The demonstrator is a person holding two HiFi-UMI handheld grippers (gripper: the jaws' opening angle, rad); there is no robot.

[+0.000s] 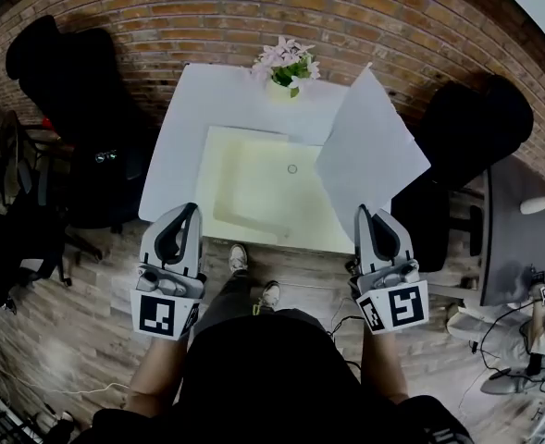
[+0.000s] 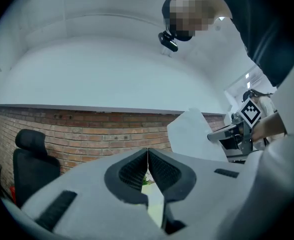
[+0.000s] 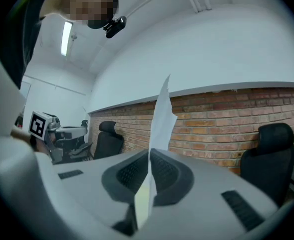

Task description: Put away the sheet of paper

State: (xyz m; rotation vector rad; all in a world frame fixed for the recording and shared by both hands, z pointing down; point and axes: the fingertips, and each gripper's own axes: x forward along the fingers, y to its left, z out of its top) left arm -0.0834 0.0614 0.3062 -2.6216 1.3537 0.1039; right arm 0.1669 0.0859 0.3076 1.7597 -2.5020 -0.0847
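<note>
A white sheet of paper (image 1: 369,151) stands lifted over the right side of the white table (image 1: 184,146). My right gripper (image 1: 365,213) is shut on its lower corner. In the right gripper view the sheet (image 3: 161,116) rises edge-on from between the closed jaws (image 3: 149,156). A pale yellow, shallow box-like case (image 1: 253,188) lies open-side-up in the middle of the table, left of the sheet. My left gripper (image 1: 185,213) hangs at the table's near left edge, shut with nothing in it. In the left gripper view its jaws (image 2: 147,156) meet, and the sheet (image 2: 191,136) shows to the right.
A pot of pink flowers (image 1: 289,63) stands at the table's far edge against the brick wall (image 1: 253,7). Black office chairs stand at the left (image 1: 68,72) and right (image 1: 476,128). A grey desk (image 1: 517,220) is further right. The person's shoes (image 1: 239,257) are by the near edge.
</note>
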